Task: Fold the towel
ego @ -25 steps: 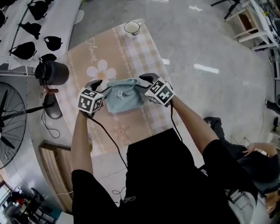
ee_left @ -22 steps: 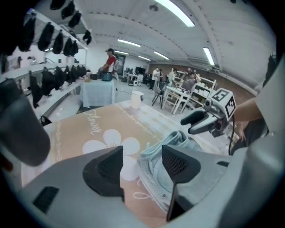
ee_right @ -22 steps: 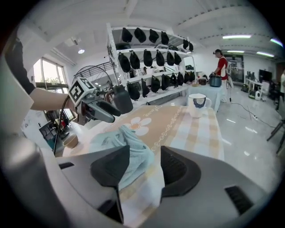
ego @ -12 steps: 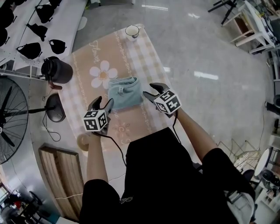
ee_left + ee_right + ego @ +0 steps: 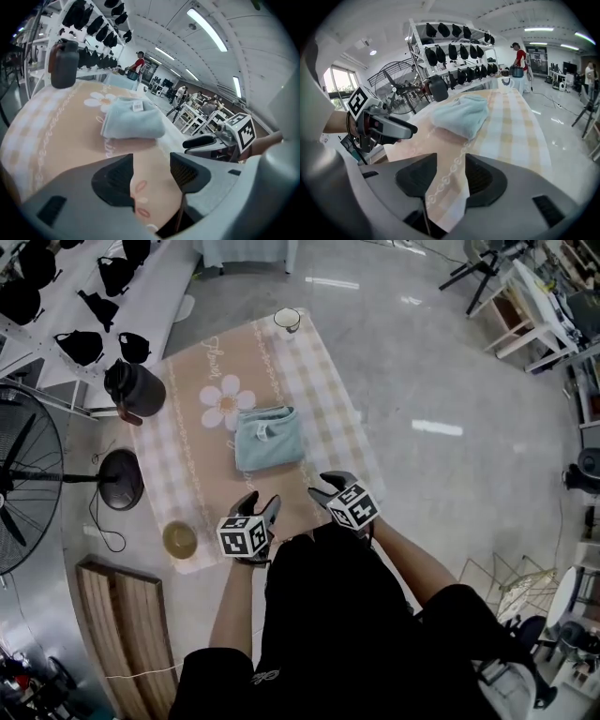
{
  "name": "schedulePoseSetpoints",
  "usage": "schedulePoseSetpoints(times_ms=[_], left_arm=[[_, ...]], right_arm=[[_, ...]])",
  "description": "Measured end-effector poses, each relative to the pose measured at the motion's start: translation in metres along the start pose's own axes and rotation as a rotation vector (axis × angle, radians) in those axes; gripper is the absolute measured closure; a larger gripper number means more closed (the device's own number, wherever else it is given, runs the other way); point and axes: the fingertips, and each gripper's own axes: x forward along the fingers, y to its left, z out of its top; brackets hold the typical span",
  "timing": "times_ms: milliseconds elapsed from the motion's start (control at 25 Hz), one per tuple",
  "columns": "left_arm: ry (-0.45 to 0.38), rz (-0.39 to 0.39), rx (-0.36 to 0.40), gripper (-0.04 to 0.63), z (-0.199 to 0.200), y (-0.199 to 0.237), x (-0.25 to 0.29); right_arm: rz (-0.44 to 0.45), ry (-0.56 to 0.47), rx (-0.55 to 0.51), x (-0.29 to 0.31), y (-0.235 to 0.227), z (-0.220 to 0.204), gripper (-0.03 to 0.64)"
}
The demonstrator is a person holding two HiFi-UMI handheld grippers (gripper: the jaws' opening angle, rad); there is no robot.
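A pale blue towel (image 5: 267,438) lies folded into a compact, thick square at the centre of the frame, on a checked tablecloth (image 5: 309,362) with a daisy print. The left gripper (image 5: 262,506) and right gripper (image 5: 322,487) hover low in the frame at the cloth's near edge, well apart from the towel. Their jaws have just been opening and stand apart with nothing between them. The folding looks finished, with little left but perhaps squaring the bundle.

Bright ceiling strip lights, floor glare, fisheye bending at edges, sharp focus
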Motion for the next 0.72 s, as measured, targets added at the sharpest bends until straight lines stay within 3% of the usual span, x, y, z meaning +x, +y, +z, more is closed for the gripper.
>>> schedulePoseSetpoints(times_ms=[40, 120, 200, 240, 440, 600, 720], left_arm=[[0.01, -0.003, -0.011, 0.354, -0.01, -0.005, 0.0], [0.017, 0.013, -0.03, 0.416, -0.025, -0.011, -0.001], [0.014, 0.044, -0.048, 0.563, -0.035, -0.015, -0.003], [0.017, 0.055, -0.06, 0.583, -0.038, -0.017, -0.003], [0.021, 0.082, -0.08, 0.591, -0.036, -0.031, -0.003], [-0.124, 0.12, -0.117, 0.591, 0.022, -0.035, -0.013], [-0.24, 0.126, -0.05, 0.591, 0.084, -0.049, -0.03]], right_arm=[[0.005, 0.011, -0.002, 0.0, 0.008, -0.007, 0.439], [0.005, 0.02, -0.012, -0.002, 0.02, -0.016, 0.542], [0.005, 0.02, -0.022, -0.005, 0.027, -0.02, 0.606], [0.011, 0.02, -0.026, -0.007, 0.03, -0.021, 0.615], [0.015, 0.012, -0.077, -0.016, 0.03, -0.014, 0.615], [-0.005, -0.1, -0.136, -0.039, 0.019, 0.038, 0.616], [-0.046, -0.217, -0.181, -0.066, 0.008, 0.094, 0.617]])
